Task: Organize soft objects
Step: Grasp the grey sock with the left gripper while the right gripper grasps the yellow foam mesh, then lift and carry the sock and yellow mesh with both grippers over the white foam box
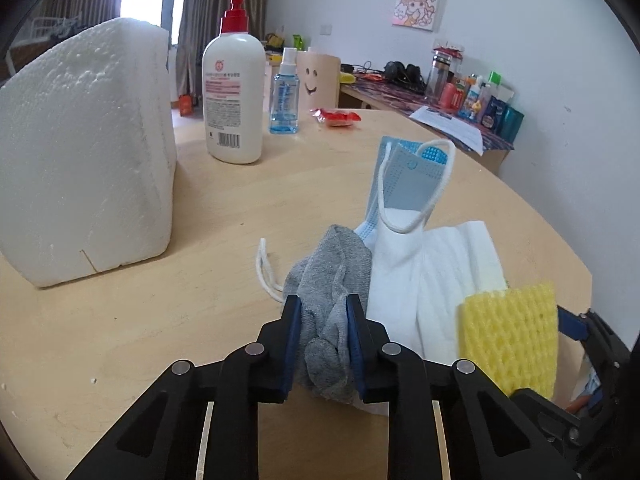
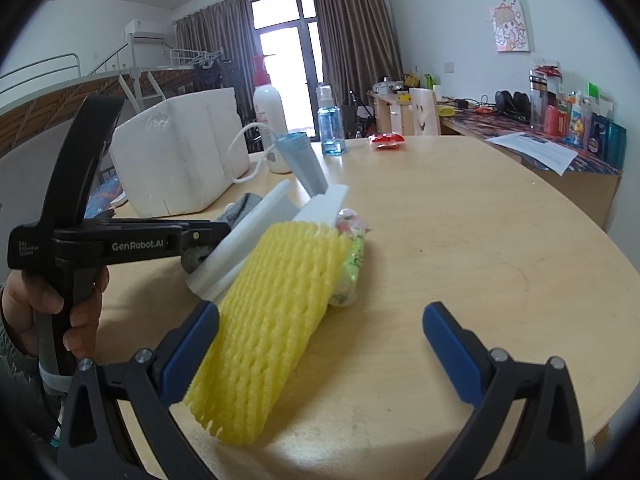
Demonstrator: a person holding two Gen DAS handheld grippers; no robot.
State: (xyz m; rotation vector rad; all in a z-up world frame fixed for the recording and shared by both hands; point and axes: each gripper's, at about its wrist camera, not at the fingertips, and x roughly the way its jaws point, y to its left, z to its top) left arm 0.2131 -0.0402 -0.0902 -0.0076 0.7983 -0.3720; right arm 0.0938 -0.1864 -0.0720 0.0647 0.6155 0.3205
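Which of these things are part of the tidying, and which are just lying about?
Part of the job: grey sock in the left gripper, face mask, white tissue, yellow foam net.

Lying about: lotion bottle, spray bottle, styrofoam block, red packet.

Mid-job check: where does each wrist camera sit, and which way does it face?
Left wrist: sits behind the left tongs, facing across the table; they pinch a grey sock.
Right wrist: sits behind the open right tongs, facing the window; the person's left hand shows.
Shared: yellow foam net, foam block, lotion bottle.
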